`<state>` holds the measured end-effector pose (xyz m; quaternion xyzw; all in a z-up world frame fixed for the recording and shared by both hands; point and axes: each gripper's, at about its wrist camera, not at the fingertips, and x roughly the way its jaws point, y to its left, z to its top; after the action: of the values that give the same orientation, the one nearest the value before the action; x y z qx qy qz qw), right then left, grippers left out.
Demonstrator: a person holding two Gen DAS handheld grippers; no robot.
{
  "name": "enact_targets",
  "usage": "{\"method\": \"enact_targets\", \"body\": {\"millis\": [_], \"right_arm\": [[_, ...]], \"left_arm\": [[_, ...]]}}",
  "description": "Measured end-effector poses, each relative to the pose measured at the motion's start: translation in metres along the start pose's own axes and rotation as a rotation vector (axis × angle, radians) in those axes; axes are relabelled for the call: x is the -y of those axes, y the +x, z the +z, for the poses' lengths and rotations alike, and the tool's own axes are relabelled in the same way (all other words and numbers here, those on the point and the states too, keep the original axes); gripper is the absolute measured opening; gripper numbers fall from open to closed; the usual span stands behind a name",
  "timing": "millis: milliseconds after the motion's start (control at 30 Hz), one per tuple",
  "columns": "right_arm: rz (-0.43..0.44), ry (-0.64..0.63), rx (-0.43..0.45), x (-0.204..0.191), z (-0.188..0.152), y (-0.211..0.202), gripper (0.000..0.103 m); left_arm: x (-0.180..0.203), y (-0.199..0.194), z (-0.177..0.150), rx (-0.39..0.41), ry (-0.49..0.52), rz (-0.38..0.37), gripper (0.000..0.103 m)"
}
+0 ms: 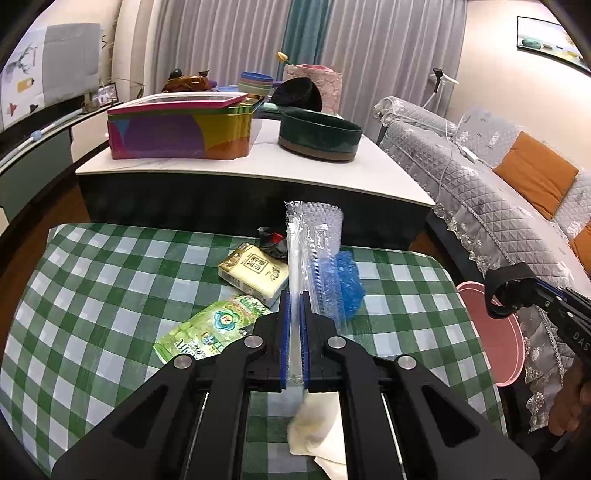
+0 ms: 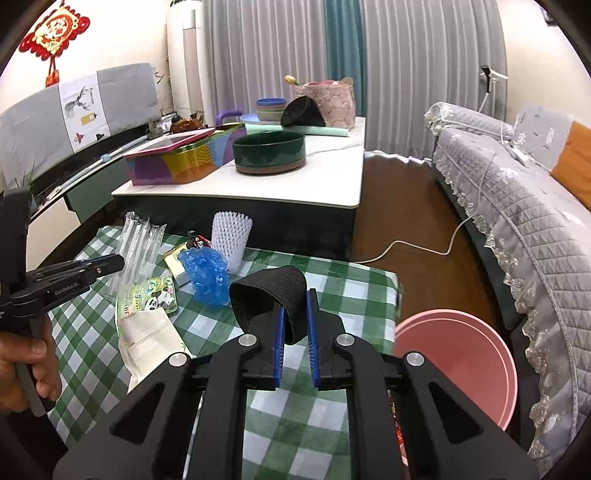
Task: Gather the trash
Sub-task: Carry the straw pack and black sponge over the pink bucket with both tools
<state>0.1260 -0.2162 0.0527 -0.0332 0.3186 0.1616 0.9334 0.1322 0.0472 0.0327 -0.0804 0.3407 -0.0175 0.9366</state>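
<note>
1. While both tools are lifted above the checked table (image 2: 332, 295), each carries one piece of trash, probably bound for the pink bin (image 2: 458, 362) at lower right.
2. Left gripper (image 1: 294, 325): jaws narrow, pinching the clear plastic wrapper (image 1: 295, 251) upright.
3. Right gripper (image 2: 295, 325): jaws slightly wider, clamping the black elastic band (image 2: 269, 291).
4. Blue crumpled plastic (image 2: 207, 273) and snack packets wait at centre.

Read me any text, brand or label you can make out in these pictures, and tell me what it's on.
"GenRobot.AI": side of the left gripper.
"DAS", cut off: body of the right gripper.
Yellow tissue pack: Chinese characters, too blurred to read.
Green snack packet: print too small to read.
Red wall ornament: character unreadable.
</note>
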Motion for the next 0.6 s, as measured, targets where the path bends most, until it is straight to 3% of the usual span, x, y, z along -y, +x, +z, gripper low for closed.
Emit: {"method": "enact_targets", "body": {"millis": [600], "right_arm": [[-0.091, 0.084, 0.048, 0.057, -0.019, -0.055, 0.010]], "left_arm": [[0.048, -0.024, -0.004, 0.075, 0.061, -0.082, 0.005]]}}
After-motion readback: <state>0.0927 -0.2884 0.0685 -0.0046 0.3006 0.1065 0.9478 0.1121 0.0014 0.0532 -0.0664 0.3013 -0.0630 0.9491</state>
